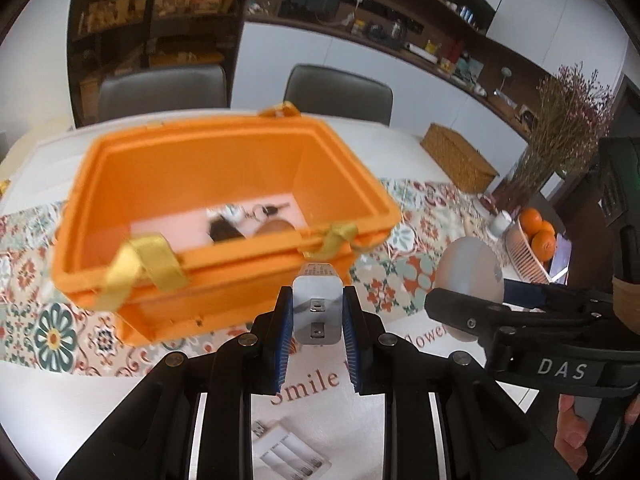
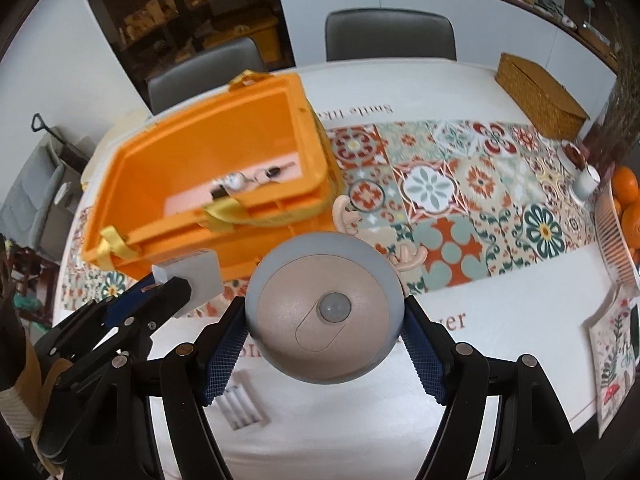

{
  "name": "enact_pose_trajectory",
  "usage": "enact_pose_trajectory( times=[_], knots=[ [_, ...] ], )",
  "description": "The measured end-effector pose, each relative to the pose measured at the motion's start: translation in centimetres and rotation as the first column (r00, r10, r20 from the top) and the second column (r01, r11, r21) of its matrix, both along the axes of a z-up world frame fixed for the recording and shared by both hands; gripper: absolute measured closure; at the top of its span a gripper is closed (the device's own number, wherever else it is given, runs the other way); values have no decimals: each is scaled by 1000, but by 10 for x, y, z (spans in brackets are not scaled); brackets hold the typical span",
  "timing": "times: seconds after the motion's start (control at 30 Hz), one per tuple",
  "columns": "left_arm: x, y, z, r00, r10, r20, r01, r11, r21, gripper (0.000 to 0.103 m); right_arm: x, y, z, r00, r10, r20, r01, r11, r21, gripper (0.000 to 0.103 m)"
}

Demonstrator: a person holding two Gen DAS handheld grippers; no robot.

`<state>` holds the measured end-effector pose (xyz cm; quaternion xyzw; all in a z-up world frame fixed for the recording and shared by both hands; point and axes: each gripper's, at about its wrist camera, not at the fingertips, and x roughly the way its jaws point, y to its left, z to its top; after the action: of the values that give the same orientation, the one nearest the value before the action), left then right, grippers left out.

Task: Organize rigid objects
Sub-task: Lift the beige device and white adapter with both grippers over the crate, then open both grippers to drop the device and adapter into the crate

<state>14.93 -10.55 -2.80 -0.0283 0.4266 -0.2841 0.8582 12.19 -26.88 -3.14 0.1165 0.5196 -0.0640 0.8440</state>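
The left gripper (image 1: 317, 320) clamps a white plug adapter (image 1: 317, 312) (its 2 metal prongs face the camera). The right gripper (image 2: 322, 344) pinches a round grey-and-beige night light (image 2: 323, 312) with antlers. Just beyond both, the open orange box (image 1: 192, 184) holds keys (image 1: 266, 211) on the patterned tablecloth (image 2: 460, 184).

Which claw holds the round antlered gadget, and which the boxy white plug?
The right claw grips the round grey-and-beige antlered light. The left claw holds the boxy white plug adapter, prongs toward its camera.
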Motion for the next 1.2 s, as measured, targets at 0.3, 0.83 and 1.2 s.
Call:
enact_pose_trajectory(
  times=[0.3, 0.83, 1.2],
  knots=[
    [11, 19, 28, 995, 62, 77, -60, 998, -20, 79, 12, 19, 22, 996, 54, 73, -55, 998, 7, 28],
    [47, 46, 55, 976, 149, 157, -153, 988, 11, 79, 60, 49, 40, 982, 137, 131, -137, 991, -8, 28],
    [87, 54, 39, 980, 177, 90, -183, 981, 61, 79, 105, 57, 28, 981, 169, 95, -167, 986, -24, 28]
  ],
)
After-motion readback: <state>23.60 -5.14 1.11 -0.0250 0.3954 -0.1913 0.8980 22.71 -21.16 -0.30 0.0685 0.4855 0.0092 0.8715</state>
